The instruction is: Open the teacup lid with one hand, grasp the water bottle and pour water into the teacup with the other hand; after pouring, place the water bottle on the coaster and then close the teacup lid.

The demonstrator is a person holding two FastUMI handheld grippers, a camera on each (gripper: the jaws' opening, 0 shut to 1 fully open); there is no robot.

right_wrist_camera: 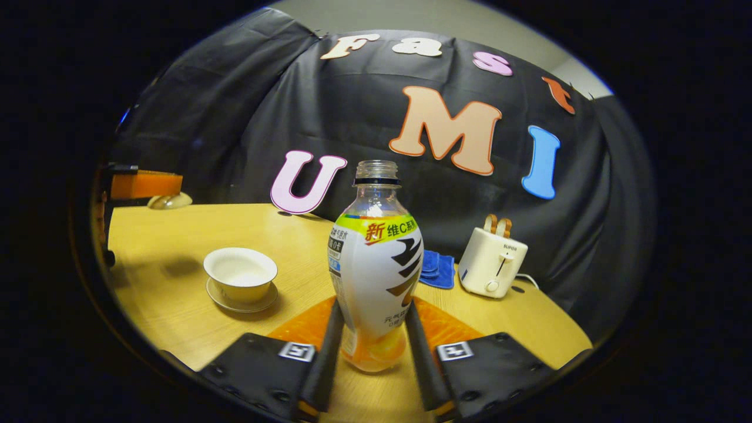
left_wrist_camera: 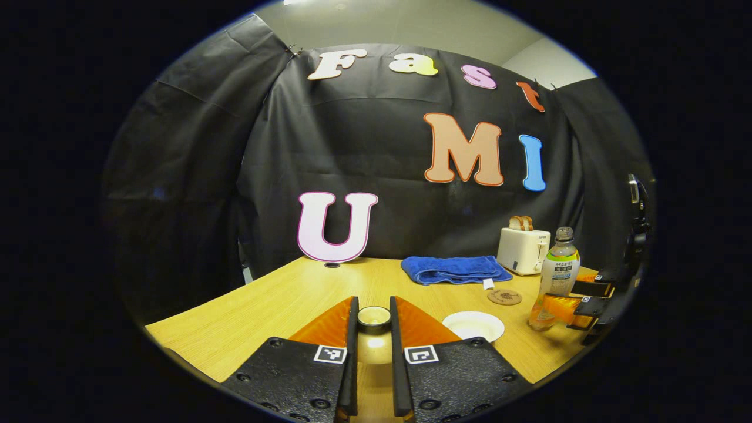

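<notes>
My left gripper (left_wrist_camera: 374,306) is shut on the teacup lid (left_wrist_camera: 374,318), a small pale round piece held above the table. The right gripper view shows that lid (right_wrist_camera: 169,201) hanging under the left gripper (right_wrist_camera: 144,185), up and left of the cup. The white teacup (right_wrist_camera: 241,271) stands uncovered on its saucer (right_wrist_camera: 239,304); it is also visible from the left gripper view as the teacup (left_wrist_camera: 473,325). My right gripper (right_wrist_camera: 375,306) is shut on the uncapped water bottle (right_wrist_camera: 376,264), about upright. The bottle (left_wrist_camera: 558,273) and the right gripper (left_wrist_camera: 587,299) sit right of the round brown coaster (left_wrist_camera: 504,296).
A white toaster (right_wrist_camera: 492,261) with bread in it stands at the back right, beside a folded blue towel (left_wrist_camera: 452,270). The wooden table (left_wrist_camera: 282,305) has open room to the left, and its front edge curves close below my fingers.
</notes>
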